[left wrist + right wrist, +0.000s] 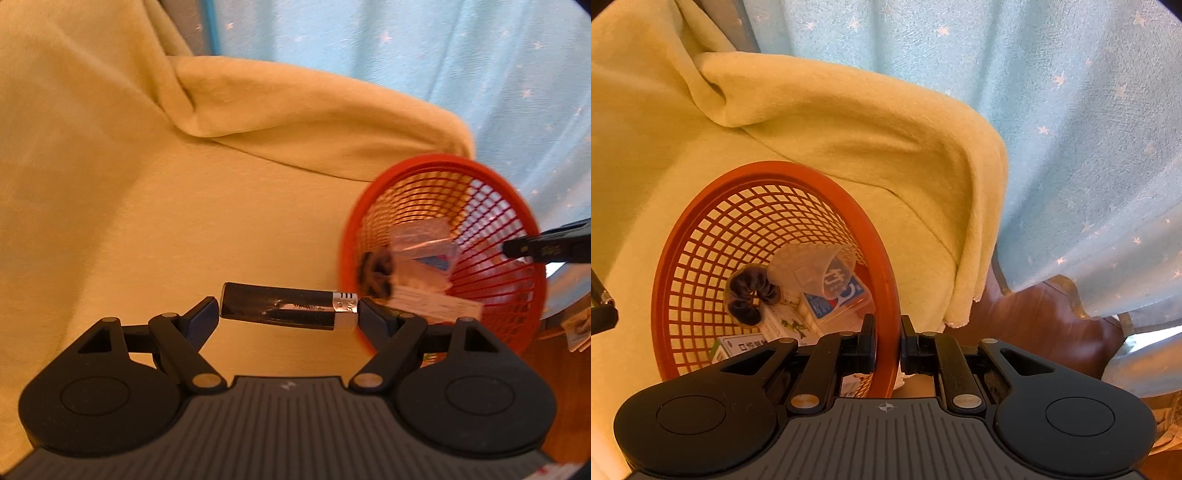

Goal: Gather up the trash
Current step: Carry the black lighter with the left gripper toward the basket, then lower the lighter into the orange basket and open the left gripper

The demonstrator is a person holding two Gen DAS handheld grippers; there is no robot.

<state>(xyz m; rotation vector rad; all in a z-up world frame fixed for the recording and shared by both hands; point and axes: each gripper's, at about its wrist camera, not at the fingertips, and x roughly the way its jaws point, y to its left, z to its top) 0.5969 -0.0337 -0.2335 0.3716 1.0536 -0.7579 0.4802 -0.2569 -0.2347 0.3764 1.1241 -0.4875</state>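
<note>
Trash is partly collected: a cup (812, 271), cartons and a dark scrunchie (751, 295) lie in the basket (886, 258), whose rim is pinched at 6 o'clock by the right claw (888, 345), while a black tube (288, 305) is spanned end to end by the left claw (288, 317), just outside the basket at 9 o'clock.

basket (443, 168) rim blurred | right gripper (546, 247) cut off by edge
</note>
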